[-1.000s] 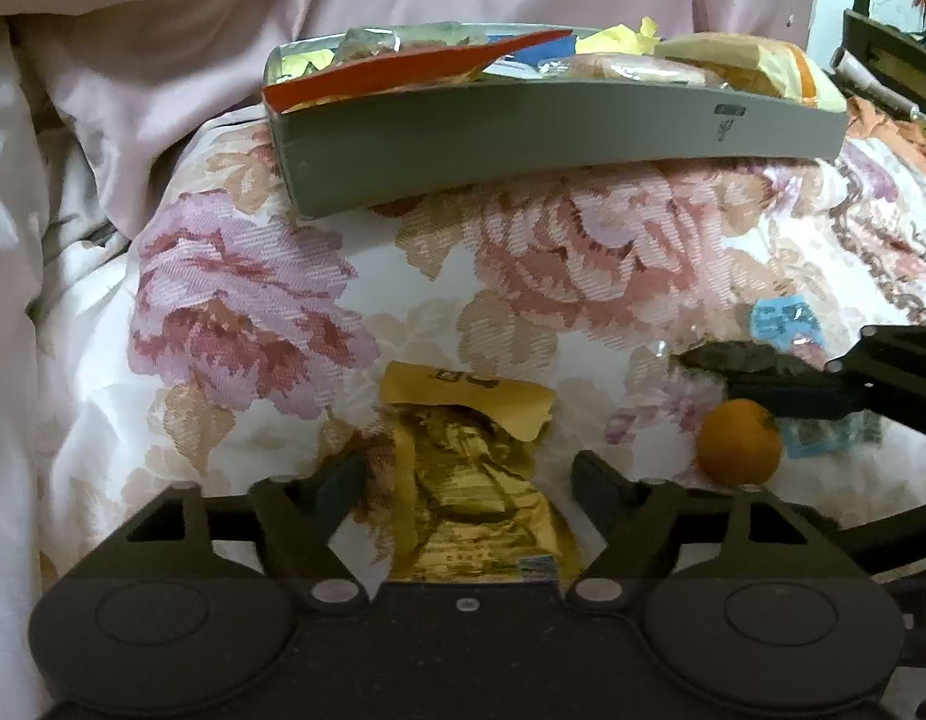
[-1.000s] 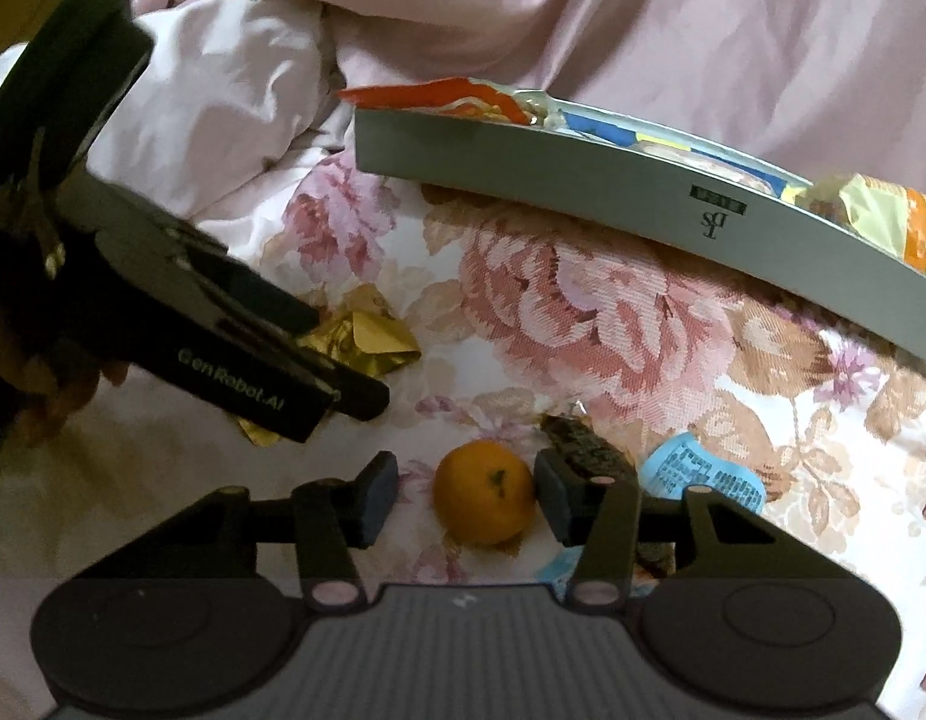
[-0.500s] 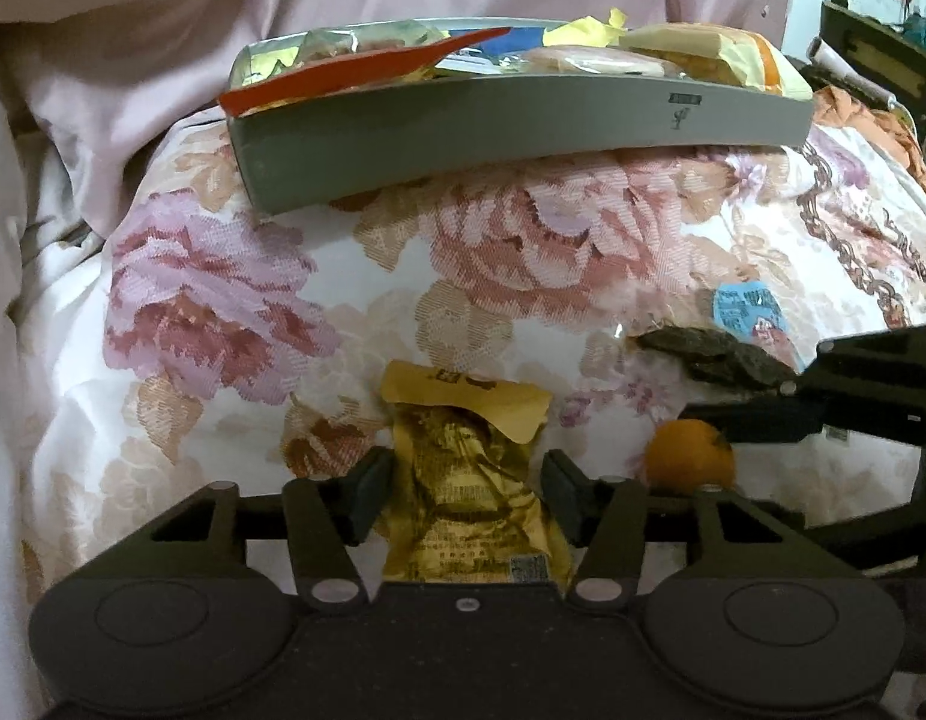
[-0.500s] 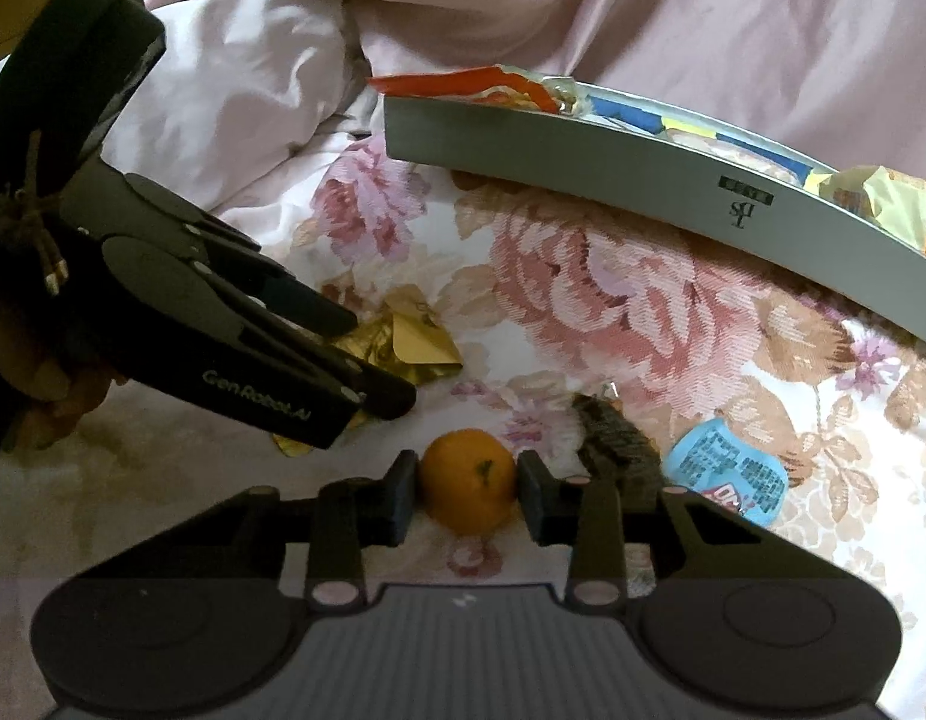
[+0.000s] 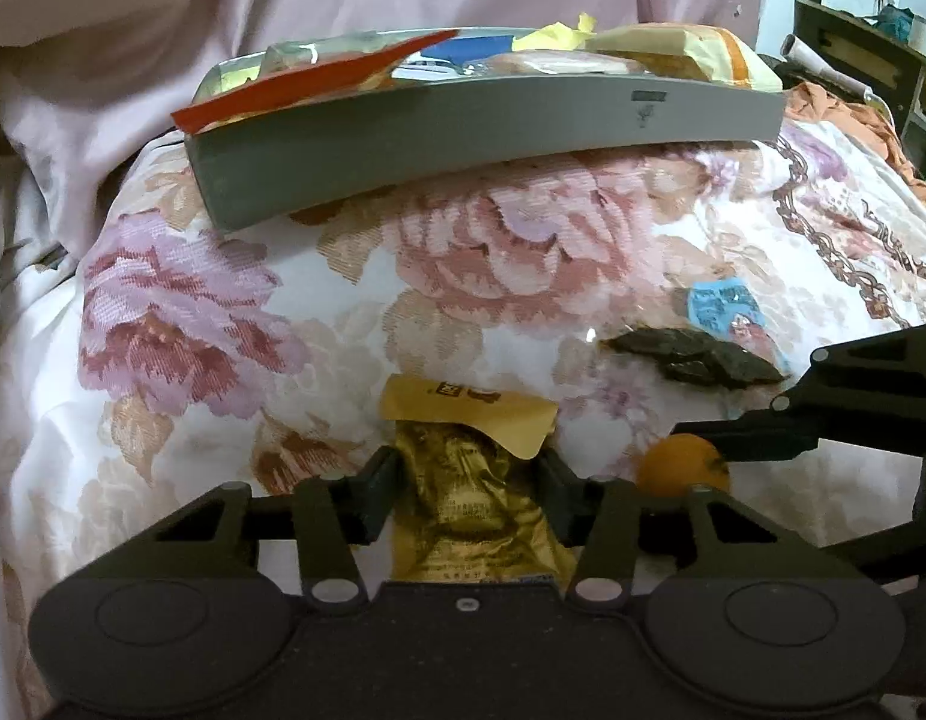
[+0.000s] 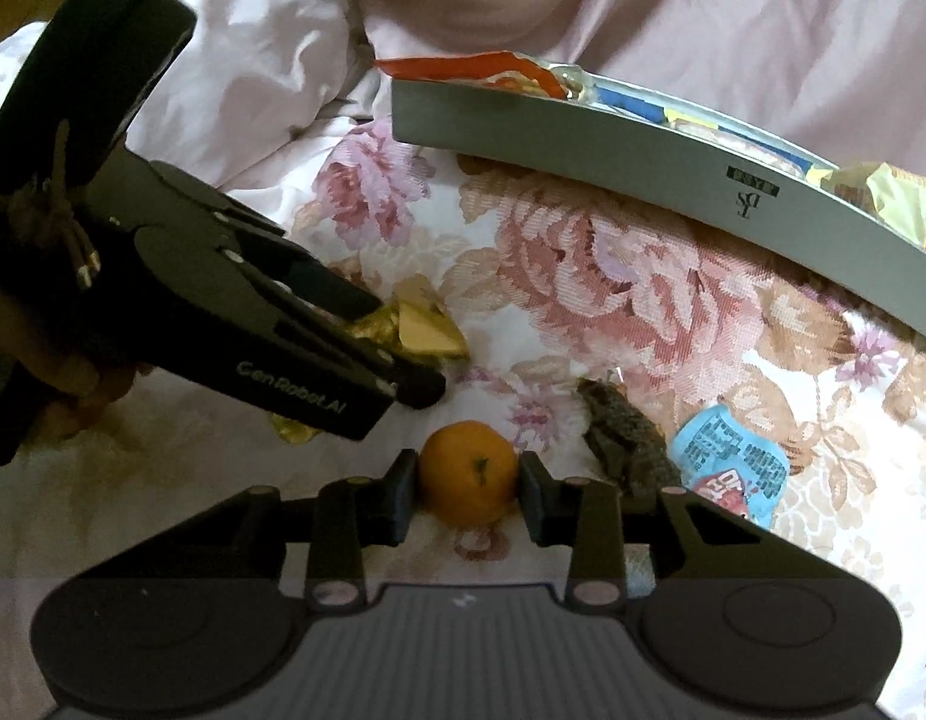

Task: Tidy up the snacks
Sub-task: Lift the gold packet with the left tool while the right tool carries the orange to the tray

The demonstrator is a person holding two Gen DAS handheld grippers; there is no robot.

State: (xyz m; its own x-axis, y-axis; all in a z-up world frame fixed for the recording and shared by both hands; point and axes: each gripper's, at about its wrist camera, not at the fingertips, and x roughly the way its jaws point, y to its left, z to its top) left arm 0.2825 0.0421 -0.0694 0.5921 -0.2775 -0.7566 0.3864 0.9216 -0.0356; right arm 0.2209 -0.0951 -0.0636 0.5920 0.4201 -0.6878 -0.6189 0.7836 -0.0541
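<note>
Grey rectangular tray (image 5: 523, 138) on the floral bedspread (image 5: 234, 324) already holds several packets. Left hand-held gripper (image 5: 469, 495) clamps the crinkled gold foil packet (image 5: 463, 480); right hand-held gripper (image 6: 467, 495) grips the small orange mandarin (image 6: 467, 480). Dark-wrapped snack (image 6: 628, 444) and blue sachet (image 6: 730, 459) lie loose.

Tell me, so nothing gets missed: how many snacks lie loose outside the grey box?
4: gold packet in left tongs, orange in right tongs, dark snack, blue cup beside it.

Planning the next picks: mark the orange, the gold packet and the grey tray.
orange (image 6: 469, 481), right wrist view, front of its peel.
gold packet (image 5: 472, 504), left wrist view, crinkled foil middle.
grey tray (image 5: 463, 126), left wrist view, front wall.
</note>
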